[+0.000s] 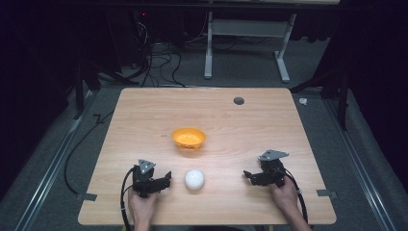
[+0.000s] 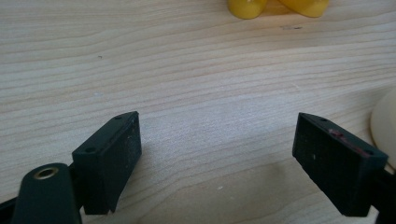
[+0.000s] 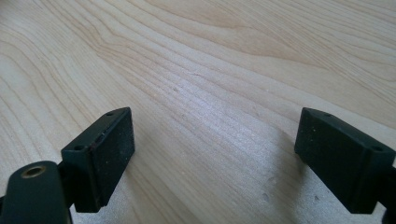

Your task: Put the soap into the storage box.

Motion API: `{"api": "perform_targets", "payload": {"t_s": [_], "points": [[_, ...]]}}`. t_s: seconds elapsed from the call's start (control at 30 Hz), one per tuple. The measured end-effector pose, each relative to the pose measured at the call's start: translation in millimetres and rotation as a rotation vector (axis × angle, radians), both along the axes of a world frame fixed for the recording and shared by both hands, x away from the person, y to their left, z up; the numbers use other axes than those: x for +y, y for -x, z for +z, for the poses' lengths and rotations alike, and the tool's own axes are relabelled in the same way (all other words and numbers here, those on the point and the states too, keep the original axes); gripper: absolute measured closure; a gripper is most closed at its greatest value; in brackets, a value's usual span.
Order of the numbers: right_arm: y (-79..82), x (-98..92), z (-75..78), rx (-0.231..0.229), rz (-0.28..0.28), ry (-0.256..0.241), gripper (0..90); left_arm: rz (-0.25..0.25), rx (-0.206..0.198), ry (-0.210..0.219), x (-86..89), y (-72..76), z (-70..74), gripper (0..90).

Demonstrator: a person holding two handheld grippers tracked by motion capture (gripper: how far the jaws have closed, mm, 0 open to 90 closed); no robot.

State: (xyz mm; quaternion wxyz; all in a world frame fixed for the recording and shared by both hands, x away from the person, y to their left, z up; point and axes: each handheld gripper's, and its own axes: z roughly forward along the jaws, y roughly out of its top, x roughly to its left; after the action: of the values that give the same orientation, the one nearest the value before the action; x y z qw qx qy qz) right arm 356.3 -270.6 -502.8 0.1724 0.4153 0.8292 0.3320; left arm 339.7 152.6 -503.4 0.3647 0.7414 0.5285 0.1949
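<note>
tabletop [image 1: 144, 115]: pale wood, carrying every thing in play; both hands come in at its near edge.

orange bowl [image 1: 188, 137]: upright near the middle of the tabletop, beyond the ball and a little to the left of it in the high view; its yellow-orange underside peeks in at the top of the left gripper view [image 2: 278, 5].

left tongs [image 1: 166, 177]: low over the tabletop at the near left, jaws spread wide with nothing between them; in the left gripper view [image 2: 217, 154] bare wood fills the gap.

right tongs [image 1: 248, 176]: near right, jaws likewise wide apart and empty, pointing inward toward the centre; bare wood lies between them in the right gripper view [image 3: 215, 154].

white ball [image 1: 194, 179]: resting on the tabletop between the two tongs, at the near edge; round, so it has no long axis to line up with.

ball from left tongs: just beside them, on their right; its pale rim sits at the right edge of the left gripper view [image 2: 385, 126], outside the right jaw.

ball from right tongs: well apart, off to their left.

nearer hand: the left, clearly.

likely next move: a judgement only, but the left tongs probably need to swing right until the ball sits between the jaws.
</note>
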Motion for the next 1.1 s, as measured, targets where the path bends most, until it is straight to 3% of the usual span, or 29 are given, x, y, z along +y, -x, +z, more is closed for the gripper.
{"api": "perform_targets", "payload": {"t_s": [0.27,0.37,0.77,0.9,1.1], "points": [[0.1,0.0,0.0,0.000,0.000,0.000,12.7,-0.030,-0.028,0.016,-2.0,6.1,10.8,16.4],[0.1,0.0,0.0,0.000,0.000,0.000,12.7,-0.038,-0.032,0.044,-2.7,9.8,13.7,16.1],[0.0,0.0,0.0,0.000,0.000,0.000,12.7,-0.096,-0.061,0.051,-11.3,21.4,25.4,15.9],[0.1,0.0,0.0,0.000,-0.001,0.000,12.7,-0.117,-0.060,0.079,-13.7,23.3,29.3,16.0],[0.0,0.0,0.0,0.000,0.000,0.000,12.7,-0.158,-0.068,0.067,-22.1,26.4,35.1,15.5]]}}
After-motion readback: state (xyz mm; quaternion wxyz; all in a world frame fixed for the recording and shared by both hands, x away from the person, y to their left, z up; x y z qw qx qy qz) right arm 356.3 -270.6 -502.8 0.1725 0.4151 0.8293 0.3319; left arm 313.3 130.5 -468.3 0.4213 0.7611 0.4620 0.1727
